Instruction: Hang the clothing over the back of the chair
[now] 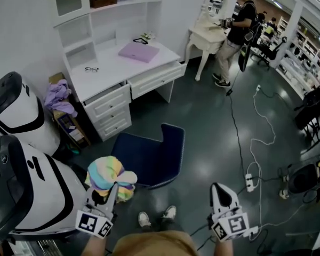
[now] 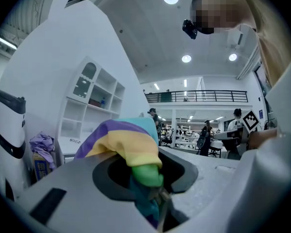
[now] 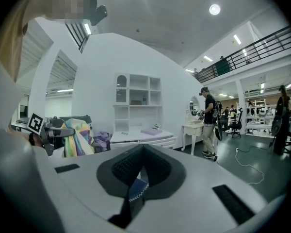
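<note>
A rainbow-striped piece of clothing (image 1: 112, 176) is bunched up at the lower left of the head view, with my left gripper (image 1: 112, 189) shut on it. In the left gripper view the cloth (image 2: 126, 144) spills out over the jaws of that gripper (image 2: 153, 184). The navy chair (image 1: 149, 156) stands on the dark floor just ahead and to the right of the cloth, its low back (image 1: 174, 141) on the right side. My right gripper (image 1: 218, 189) is held right of the chair with its jaws together and nothing in them. From the right gripper (image 3: 140, 152) view the clothing (image 3: 77, 137) shows at the left.
A white desk with drawers (image 1: 122, 79) and shelves stands behind the chair, a pink item (image 1: 138, 51) on top. Purple clothes (image 1: 57, 97) lie beside it. Large white-and-black machines (image 1: 26, 185) crowd the left. Cables and a power strip (image 1: 249, 181) lie at the right. A person (image 1: 236, 31) stands at a dressing table.
</note>
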Demonstrator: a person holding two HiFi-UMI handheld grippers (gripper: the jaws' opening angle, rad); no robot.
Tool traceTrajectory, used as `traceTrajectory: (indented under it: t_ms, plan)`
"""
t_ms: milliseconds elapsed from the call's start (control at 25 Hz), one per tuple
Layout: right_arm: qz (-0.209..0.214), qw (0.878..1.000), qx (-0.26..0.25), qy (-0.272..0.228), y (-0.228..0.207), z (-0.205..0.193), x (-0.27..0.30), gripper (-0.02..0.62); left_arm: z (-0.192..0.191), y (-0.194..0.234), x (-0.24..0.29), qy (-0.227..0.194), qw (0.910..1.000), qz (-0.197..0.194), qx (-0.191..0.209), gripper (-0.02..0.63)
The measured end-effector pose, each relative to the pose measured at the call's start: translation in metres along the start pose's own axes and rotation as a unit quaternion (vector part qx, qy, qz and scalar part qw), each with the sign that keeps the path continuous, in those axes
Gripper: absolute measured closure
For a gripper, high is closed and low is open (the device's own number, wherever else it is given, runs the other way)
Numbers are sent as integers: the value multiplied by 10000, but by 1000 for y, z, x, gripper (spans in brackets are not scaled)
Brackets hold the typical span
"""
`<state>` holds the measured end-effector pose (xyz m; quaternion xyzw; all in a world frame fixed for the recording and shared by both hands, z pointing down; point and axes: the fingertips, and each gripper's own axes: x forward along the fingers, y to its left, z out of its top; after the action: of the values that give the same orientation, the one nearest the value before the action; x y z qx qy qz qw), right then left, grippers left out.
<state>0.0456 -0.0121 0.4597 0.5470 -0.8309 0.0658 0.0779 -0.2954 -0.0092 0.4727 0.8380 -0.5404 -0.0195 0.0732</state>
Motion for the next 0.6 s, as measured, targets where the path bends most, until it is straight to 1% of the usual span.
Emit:
traceTrajectory:
  t_ms: [120, 200, 360, 480, 600]
  plan:
    - [-91, 9999, 14, -41, -21, 5, 11, 592, 1, -9, 30, 41, 9999, -142, 68, 500]
    - [-81, 9999, 37, -85, -37, 8, 21, 592, 6, -13, 49, 15, 9998, -144, 111, 500]
    - [-1, 9998, 17, -216, -70, 20, 40, 592, 14, -23, 86, -55, 9997, -96, 213, 500]
    - [60, 9995, 84, -311, -96, 27, 52, 592, 18, -36, 110, -38, 9995, -103, 290, 500]
    - [163, 9988, 131, -447, -113, 35, 66, 592, 20, -48, 130, 22, 9990, -169, 417, 500]
